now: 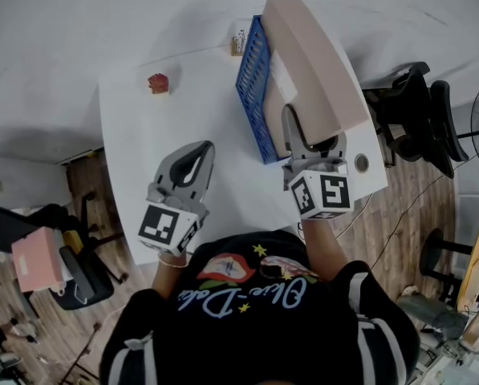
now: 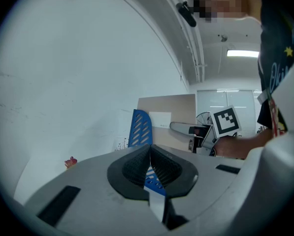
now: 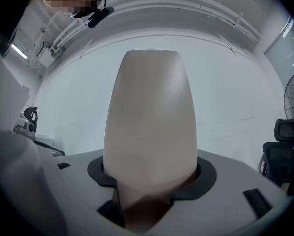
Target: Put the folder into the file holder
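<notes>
**Q:** White desk (image 1: 143, 135) layout, counts?

**A:** One thick pale-beige folder (image 1: 311, 62), one blue perforated plastic file holder (image 1: 253, 87), one small red object (image 1: 158, 83). The folder stood on edge against the holder's right side, its long axis parallel to the holder and running away from the person.

**Q:** Fingers?

**A:** The right gripper (image 3: 151, 176) was spread wide and clamped on the folder's near end. The left gripper (image 1: 200, 152) was pressed together and empty, left of the holder. Whether the folder's lower edge sat inside could not be resolved.
</notes>
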`<state>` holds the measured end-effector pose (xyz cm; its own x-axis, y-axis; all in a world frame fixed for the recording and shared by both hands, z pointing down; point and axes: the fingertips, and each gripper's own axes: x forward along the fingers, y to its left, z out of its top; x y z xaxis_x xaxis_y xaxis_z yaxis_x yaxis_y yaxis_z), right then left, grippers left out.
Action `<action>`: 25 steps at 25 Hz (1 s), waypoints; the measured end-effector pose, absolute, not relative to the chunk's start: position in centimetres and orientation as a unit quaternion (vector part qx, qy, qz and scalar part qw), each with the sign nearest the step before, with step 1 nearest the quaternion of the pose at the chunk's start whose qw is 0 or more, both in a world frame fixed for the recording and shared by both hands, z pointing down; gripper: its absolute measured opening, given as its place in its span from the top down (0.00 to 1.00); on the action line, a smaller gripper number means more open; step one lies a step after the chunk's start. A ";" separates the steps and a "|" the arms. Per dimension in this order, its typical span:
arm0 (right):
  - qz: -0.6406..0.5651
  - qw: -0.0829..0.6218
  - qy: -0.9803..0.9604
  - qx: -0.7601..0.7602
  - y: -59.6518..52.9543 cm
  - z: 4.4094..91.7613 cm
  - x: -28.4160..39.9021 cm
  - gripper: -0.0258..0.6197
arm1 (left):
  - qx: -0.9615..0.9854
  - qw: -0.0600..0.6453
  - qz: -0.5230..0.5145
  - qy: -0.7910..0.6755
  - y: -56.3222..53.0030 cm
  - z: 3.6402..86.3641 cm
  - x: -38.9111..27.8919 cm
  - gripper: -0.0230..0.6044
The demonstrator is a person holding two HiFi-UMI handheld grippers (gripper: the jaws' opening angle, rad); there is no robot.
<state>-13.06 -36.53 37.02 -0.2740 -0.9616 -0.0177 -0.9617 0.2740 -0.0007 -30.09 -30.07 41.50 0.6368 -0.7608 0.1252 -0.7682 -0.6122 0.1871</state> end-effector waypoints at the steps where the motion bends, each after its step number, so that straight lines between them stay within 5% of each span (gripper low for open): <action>1: 0.005 0.006 0.798 -0.602 -36.5 37.2 -13.1 0.56 | 0.898 0.112 0.017 -0.426 -30.1 41.5 -30.1 0.96; 25: -0.015 -0.042 0.803 -0.594 -36.6 40.6 -13.7 0.56 | 0.899 0.103 0.017 -0.425 -30.0 41.4 -30.3 0.96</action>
